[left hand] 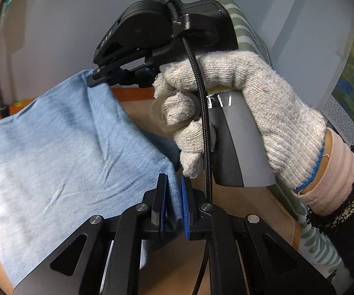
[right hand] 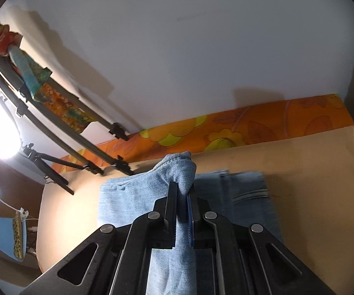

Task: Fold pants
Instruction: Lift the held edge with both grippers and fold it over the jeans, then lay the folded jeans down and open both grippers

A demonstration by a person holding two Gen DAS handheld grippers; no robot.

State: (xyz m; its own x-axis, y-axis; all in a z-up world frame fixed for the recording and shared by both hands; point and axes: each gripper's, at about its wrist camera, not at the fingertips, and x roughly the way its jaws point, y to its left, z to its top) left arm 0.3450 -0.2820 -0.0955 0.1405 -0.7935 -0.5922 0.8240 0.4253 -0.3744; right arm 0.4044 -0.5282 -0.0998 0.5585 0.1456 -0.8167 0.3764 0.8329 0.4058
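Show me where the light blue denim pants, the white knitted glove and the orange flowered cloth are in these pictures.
Light blue denim pants (left hand: pixel 54 147): left wrist view, on the flat lifted fabric.
White knitted glove (left hand: pixel 275 113): left wrist view, on the back of the hand.
Orange flowered cloth (right hand: pixel 250 125): right wrist view, on the strip along the wall.

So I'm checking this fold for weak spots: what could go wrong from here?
1. The right gripper pinches only a bunched edge of the denim pants, so it may slip free.
2. The left gripper grips a thin edge too; uneven pulling could leave the fold crooked.
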